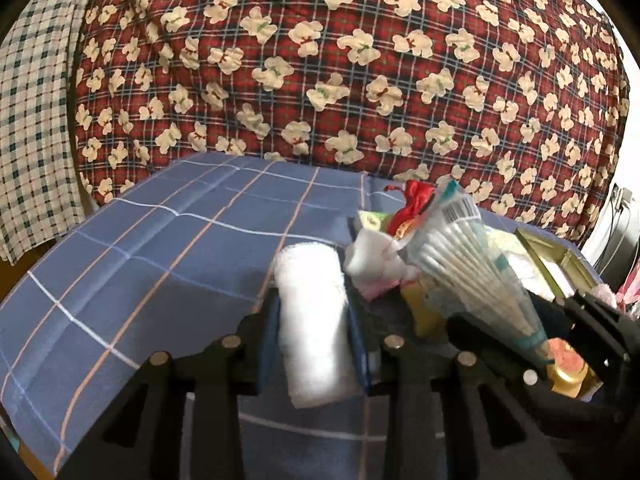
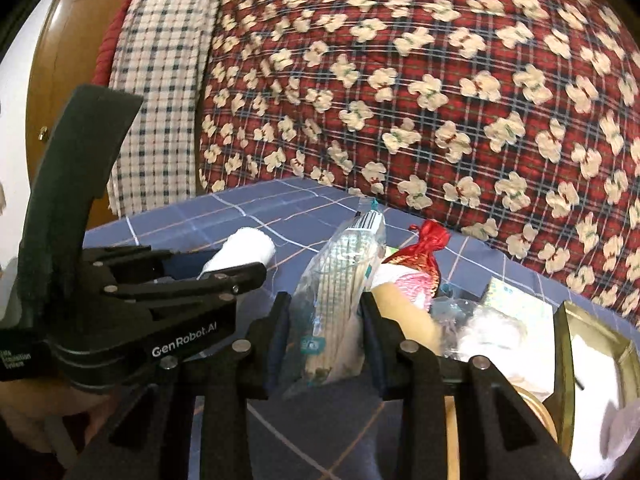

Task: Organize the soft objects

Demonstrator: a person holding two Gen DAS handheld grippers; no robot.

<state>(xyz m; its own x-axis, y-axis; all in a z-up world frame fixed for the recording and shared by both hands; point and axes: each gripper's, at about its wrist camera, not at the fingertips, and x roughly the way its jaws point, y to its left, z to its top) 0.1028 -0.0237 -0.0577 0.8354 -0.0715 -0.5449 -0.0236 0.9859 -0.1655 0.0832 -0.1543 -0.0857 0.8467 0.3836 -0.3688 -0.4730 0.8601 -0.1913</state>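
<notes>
My left gripper (image 1: 311, 316) is shut on a rolled white towel (image 1: 314, 320), held above the blue checked cloth (image 1: 160, 248). It also shows in the right wrist view (image 2: 244, 250). My right gripper (image 2: 324, 316) is shut on a clear bag of cotton swabs (image 2: 344, 280), which shows in the left wrist view (image 1: 468, 252) too. A red drawstring pouch (image 2: 428, 248), a pink and white soft item (image 2: 404, 280) and white fluffy pieces (image 2: 488, 332) lie just beyond the right gripper.
A gold tin box (image 2: 592, 356) stands open at the right. A red plaid quilt with cream flowers (image 1: 360, 60) rises behind the blue cloth. A checked fabric (image 1: 36, 120) hangs at the left. A wooden door (image 2: 60, 80) is far left.
</notes>
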